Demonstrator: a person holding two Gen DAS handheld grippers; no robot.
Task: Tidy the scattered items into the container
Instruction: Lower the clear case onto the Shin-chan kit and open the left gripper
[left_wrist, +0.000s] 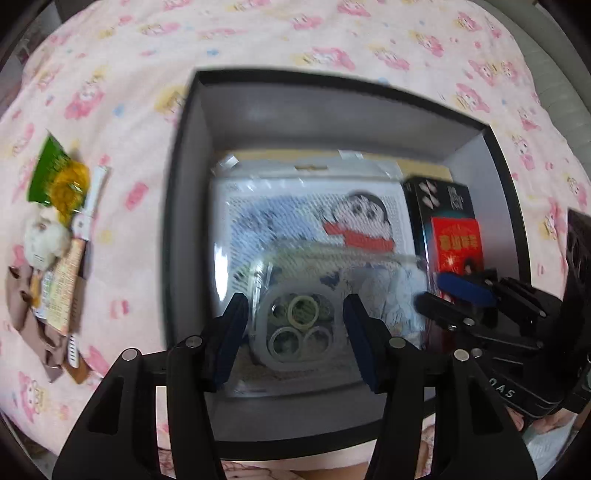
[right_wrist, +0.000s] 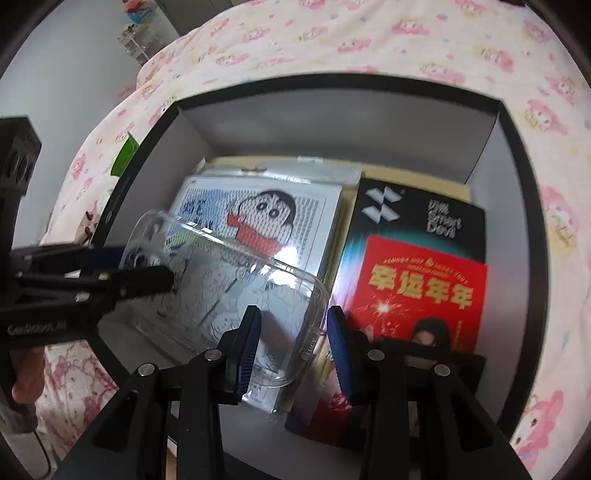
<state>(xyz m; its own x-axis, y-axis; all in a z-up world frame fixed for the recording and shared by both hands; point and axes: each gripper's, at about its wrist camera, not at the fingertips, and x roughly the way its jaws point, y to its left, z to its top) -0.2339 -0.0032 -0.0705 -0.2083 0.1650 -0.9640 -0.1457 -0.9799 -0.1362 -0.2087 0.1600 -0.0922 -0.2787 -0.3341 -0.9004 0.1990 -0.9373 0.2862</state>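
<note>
Inside one box (right_wrist: 491, 147), two tongs (right_wrist: 293, 347) (left_wrist: 295, 332) hang parted.

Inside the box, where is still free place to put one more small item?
The box has bare floor along its far wall, beyond the cartoon packet and black carton. The middle and right are crowded: clear phone case on the packet, red booklet on the carton.

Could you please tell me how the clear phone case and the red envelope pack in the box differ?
The clear phone case is see-through and lies tilted over the cartoon kit; the red envelope pack is opaque red with gold characters and leans against the black Smart Devil box. Both sit inside the container.
</note>
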